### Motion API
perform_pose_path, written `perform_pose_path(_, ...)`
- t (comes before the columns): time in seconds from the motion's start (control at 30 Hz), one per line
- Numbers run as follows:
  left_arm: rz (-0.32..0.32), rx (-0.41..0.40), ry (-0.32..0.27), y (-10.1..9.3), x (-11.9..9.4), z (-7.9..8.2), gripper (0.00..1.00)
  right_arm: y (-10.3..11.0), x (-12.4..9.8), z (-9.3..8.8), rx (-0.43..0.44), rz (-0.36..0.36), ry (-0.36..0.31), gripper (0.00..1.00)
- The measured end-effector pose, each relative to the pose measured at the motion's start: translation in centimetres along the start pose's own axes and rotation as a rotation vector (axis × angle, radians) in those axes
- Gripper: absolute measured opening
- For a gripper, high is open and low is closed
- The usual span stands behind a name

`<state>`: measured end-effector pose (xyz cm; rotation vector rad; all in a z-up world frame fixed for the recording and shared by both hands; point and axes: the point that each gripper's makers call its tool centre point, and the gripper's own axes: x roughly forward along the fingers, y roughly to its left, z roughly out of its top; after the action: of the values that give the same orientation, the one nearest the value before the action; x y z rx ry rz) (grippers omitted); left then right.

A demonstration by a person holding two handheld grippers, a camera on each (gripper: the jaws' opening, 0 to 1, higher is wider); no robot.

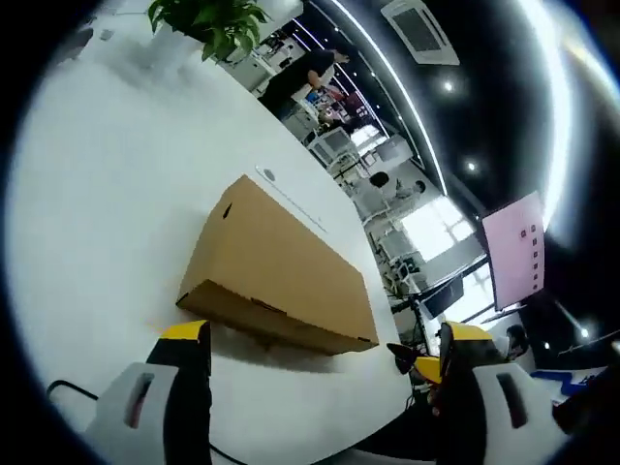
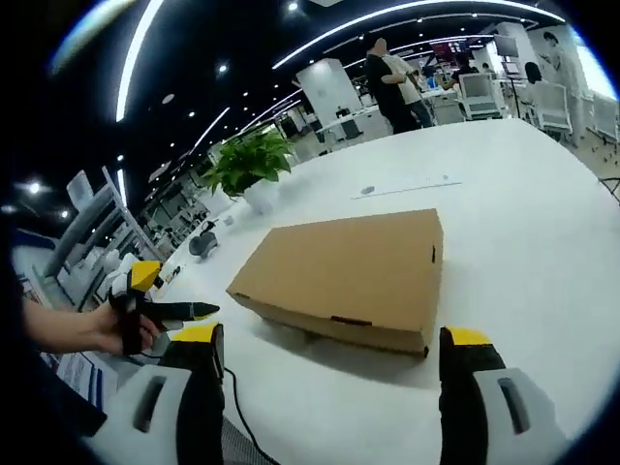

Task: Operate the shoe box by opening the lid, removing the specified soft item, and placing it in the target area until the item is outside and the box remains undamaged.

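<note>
- The shoe box point(image 1: 276, 276) is lying on the white surface point(image 1: 107, 203) with its lid closed, so what is inside is hidden.
- In the left gripper view, the left gripper point(image 1: 325, 363) is hovering just before the long front edge of the box; its fingers point(image 1: 184, 339) are standing wide apart and are holding nothing.
- In the right gripper view, the right gripper point(image 2: 329, 373) is also facing the box point(image 2: 344, 276), which is sitting just beyond and between the fingers point(image 2: 465, 349); these are spread wide and empty.
- At the left of the right gripper's fingers, a hand point(image 2: 111, 329) is holding the other gripper point(image 2: 160, 310); its tips are too small to judge there.
- A potted plant point(image 2: 247, 165) is standing far beyond the box.
- People in the background are too blurred to describe.
</note>
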<state>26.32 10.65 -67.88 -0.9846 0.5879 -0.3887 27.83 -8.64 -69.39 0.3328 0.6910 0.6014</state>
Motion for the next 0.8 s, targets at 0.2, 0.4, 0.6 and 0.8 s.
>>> perform_pose_path(0.2, -0.021, -0.145, -0.125, 0.1, -0.9, 1.6, 0.99, 0.4, -0.4, 0.1, 0.173, 0.052, -0.044, 0.83)
perform_pose_path(0.4, -0.023, -0.150, -0.099, -0.2, -0.8, 0.6, 0.97, 0.3, -0.8, 0.7, 0.351, 0.090, -0.102, 0.83)
perform_pose_path(0.6, -0.056, -0.294, -0.166, -0.4, -0.6, 0.7, 0.99, 0.8, -1.2, 1.3, 0.558, 0.174, -0.154, 0.82)
perform_pose_path(0.8, -0.081, -0.335, -0.192, -0.1, -0.5, 0.6, 0.89, 0.1, -1.5, 0.9, 0.647, 0.195, -0.173, 0.81)
